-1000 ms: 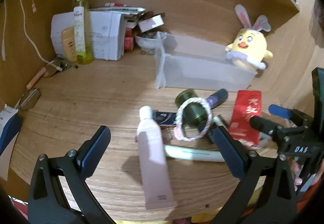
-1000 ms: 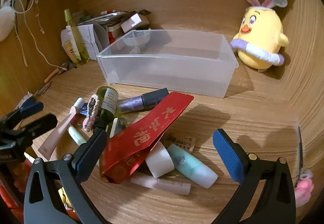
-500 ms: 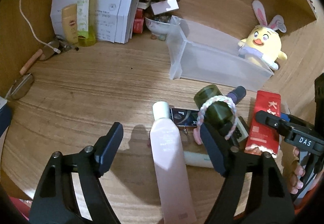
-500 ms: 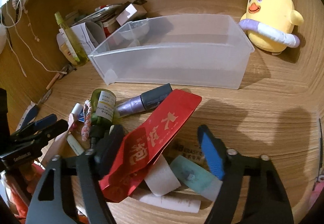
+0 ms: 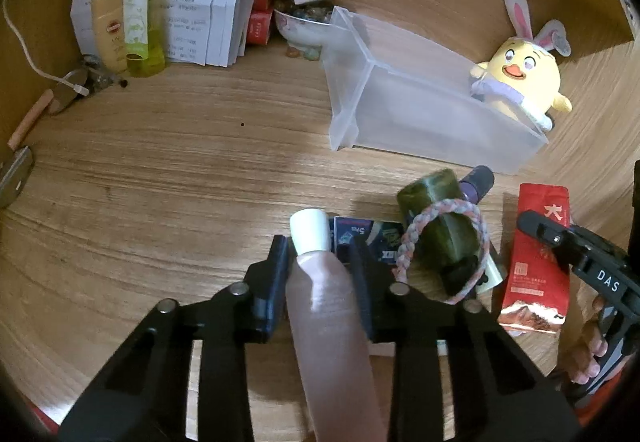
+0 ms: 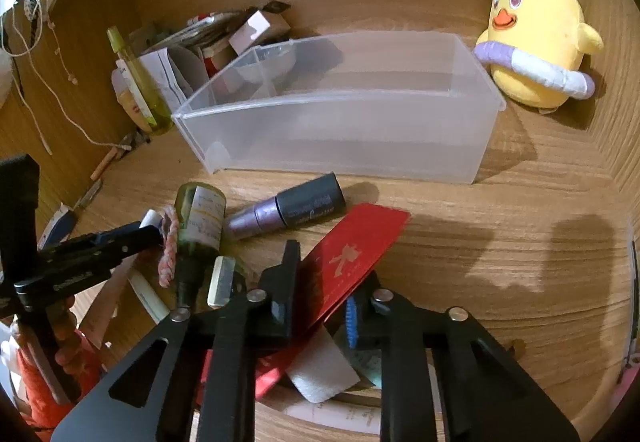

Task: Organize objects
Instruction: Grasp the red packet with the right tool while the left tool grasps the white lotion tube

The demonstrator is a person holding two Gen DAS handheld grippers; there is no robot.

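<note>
While the left gripper (image 5: 320, 262) clamps a pink tube (image 5: 328, 322), the right gripper (image 6: 320, 282) pinches a red packet (image 6: 352, 254) — a green bottle (image 5: 440, 230) crowds between; "DAS" is readable.

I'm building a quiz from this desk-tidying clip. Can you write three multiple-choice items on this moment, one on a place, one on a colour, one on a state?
1. Where is the yellow chick plush?
A. inside the clear bin
B. on the desk beside the clear bin's end
C. between the left gripper's jaws

2. What colour is the cap of the pink tube?
A. white
B. black
C. green

3. What is the right gripper doing?
A. standing wide open over bare desk
B. shut on the purple tube
C. shut on the red packet

Key: 1 B, the plush sits outside the clear bin, next to its end wall. 2 A, the cap past the left gripper is white. 3 C, the jaws press both faces of the red packet; the purple tube lies free.
</note>
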